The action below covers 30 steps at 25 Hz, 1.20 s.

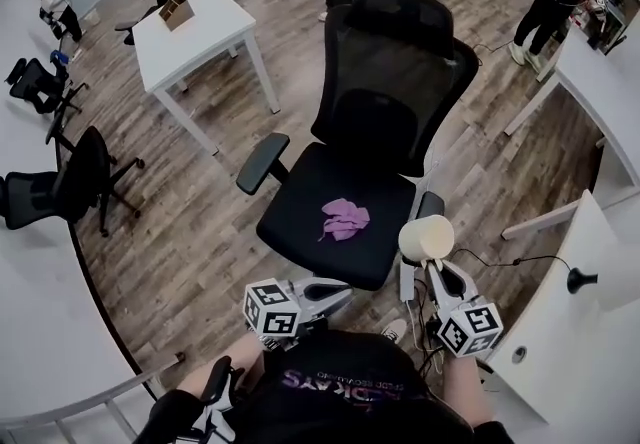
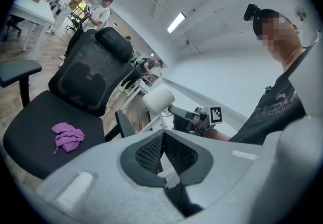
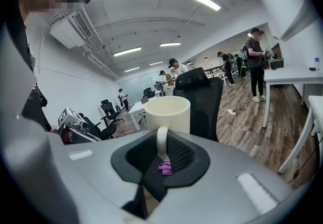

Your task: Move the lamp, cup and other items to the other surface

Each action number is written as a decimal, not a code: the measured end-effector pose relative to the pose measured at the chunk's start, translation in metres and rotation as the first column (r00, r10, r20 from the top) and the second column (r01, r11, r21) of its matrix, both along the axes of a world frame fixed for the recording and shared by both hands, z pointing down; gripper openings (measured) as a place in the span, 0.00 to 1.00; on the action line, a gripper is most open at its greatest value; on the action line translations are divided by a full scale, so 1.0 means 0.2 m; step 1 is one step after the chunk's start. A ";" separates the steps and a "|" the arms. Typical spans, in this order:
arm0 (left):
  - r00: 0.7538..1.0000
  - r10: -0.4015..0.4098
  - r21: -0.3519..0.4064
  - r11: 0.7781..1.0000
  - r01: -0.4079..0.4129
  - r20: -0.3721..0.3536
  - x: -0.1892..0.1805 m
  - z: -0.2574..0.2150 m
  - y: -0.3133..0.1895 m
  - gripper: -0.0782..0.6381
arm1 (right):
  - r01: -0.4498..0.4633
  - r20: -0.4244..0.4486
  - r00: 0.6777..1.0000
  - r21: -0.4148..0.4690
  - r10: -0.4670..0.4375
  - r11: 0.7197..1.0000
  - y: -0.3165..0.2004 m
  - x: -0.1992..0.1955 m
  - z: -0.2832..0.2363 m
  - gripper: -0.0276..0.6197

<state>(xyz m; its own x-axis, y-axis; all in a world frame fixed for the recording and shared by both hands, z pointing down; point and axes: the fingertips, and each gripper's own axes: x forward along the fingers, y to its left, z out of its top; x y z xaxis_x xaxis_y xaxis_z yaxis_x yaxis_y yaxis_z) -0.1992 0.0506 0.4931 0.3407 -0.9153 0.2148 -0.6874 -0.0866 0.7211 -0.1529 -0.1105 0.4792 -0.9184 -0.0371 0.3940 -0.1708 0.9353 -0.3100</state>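
Cup (image 1: 426,237) is held upright by its handle in right tongs (image 1: 434,270), over the front right corner of the seat (image 1: 300,232); bare seat is judged ahead-left. Nearby, left tongs (image 1: 338,294) are clenched, empty.

The black office chair (image 1: 300,217) stands on the wood-plank floor (image 1: 200,222), with its seat facing up. A crumpled purple cloth (image 1: 344,219) lies directly on the seat cushion, near its centre and clear of both armrests.

A white tabletop (image 1: 205,32) stands on the floor at the upper left and carries a small brown box (image 1: 176,11) near its far end. Several black chairs (image 1: 70,182) stand on the floor along the left side.

A second white tabletop (image 1: 585,342) lies at the lower right. A black object with a cable (image 1: 580,280) rests on it near its edge.
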 end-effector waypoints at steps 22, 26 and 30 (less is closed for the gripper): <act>0.996 -0.070 -0.014 0.998 0.069 -0.053 -0.54 0.12 0.40 0.10 | -0.029 -0.123 0.992 -0.059 0.022 0.998 0.15 -0.69 0.38 0.12; 0.991 -0.117 -0.051 0.992 0.113 -0.072 -0.56 0.19 0.50 0.10 | -0.014 -0.146 0.989 -0.056 0.006 0.998 0.15 -0.83 0.49 0.12; 0.985 -0.120 -0.090 0.990 0.109 -0.122 -0.51 0.26 0.53 0.10 | -0.038 -0.189 0.982 -0.043 0.030 0.998 0.11 -0.91 0.63 0.12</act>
<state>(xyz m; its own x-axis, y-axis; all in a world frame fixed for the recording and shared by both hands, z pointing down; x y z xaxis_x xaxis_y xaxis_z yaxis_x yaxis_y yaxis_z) -0.3011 0.1562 0.5442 0.2639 -0.9307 0.2532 -0.5917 0.0511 0.8046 -0.3353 -0.0884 0.6050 -0.8263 -0.0450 0.5615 -0.2617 0.9134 -0.3119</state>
